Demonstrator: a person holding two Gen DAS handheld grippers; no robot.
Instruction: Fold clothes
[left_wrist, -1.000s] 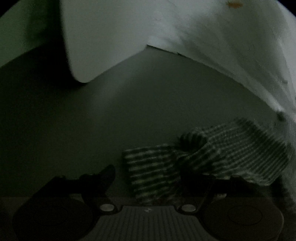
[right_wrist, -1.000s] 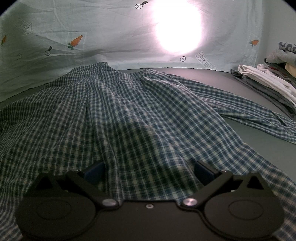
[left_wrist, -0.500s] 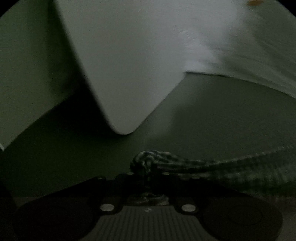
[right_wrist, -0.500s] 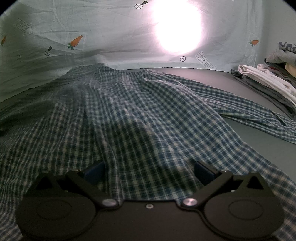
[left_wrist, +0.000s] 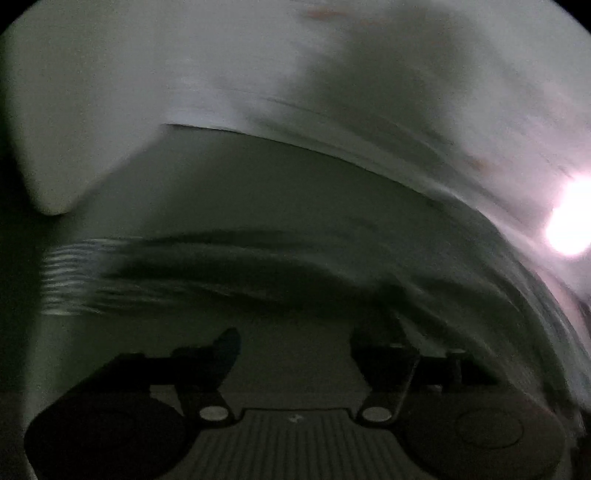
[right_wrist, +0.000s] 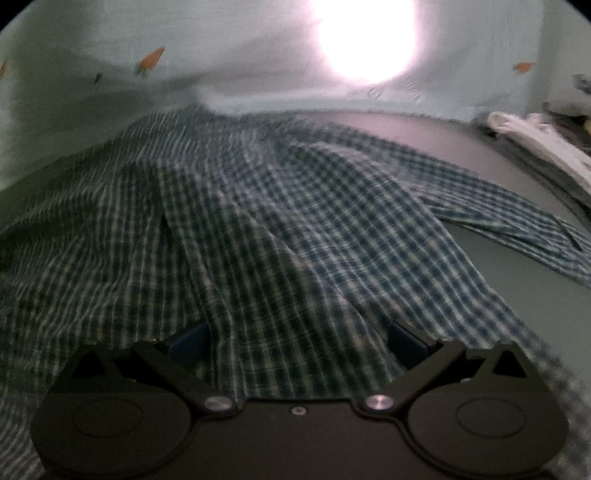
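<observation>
Shirt spread, both tongs wide

Checked shirt (right_wrist: 280, 229) lay on surface (right_wrist: 517, 280), long axis running away from right tongs (right_wrist: 295, 339), sleeve trailing right. Right tongs gaped over its near hem. Left tongs (left_wrist: 299, 350) gaped, gripping nothing.

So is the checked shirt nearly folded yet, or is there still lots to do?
Lots to do. Done: a pile of other clothes sits at the table's far right. In hand: the checked shirt lies spread and wrinkled, one sleeve stretched out right. The right gripper is open with cloth bunched between its fingers; the left gripper is open, holding nothing. Left: no tidy fold shows anywhere on the shirt.
</observation>
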